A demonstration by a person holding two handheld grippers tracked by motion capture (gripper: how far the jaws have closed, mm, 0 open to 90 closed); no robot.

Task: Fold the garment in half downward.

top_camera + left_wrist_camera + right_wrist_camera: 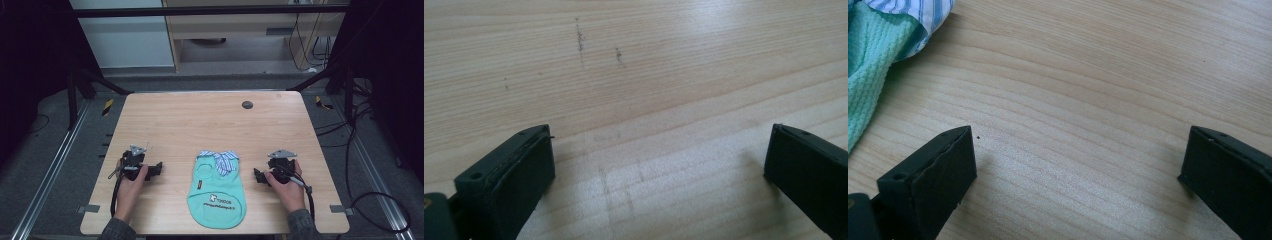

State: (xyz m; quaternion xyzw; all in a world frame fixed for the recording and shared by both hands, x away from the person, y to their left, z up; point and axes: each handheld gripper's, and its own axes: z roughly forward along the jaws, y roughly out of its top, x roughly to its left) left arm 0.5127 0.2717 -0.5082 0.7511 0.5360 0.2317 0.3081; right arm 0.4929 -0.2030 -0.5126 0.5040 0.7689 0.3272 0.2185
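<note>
A small mint-green garment [217,190] with a blue-striped collar [222,160] lies flat on the wooden table [210,125], near its front edge at the middle. My left gripper [159,169] rests on the table to the garment's left, jaws wide apart, with bare wood between them [659,150]. On the garment's right my right gripper [256,176] is open too, nothing between its jaws [1078,150]. In the right gripper view the garment's green cloth [868,60] and striped collar [923,12] sit at the upper left, apart from the jaws.
A dark round disc [247,105] sits in the table top near its far right. Metal rails [55,160] run along the floor on both sides. Cables [380,200] lie on the floor at the right. A cabinet [240,30] stands beyond the table.
</note>
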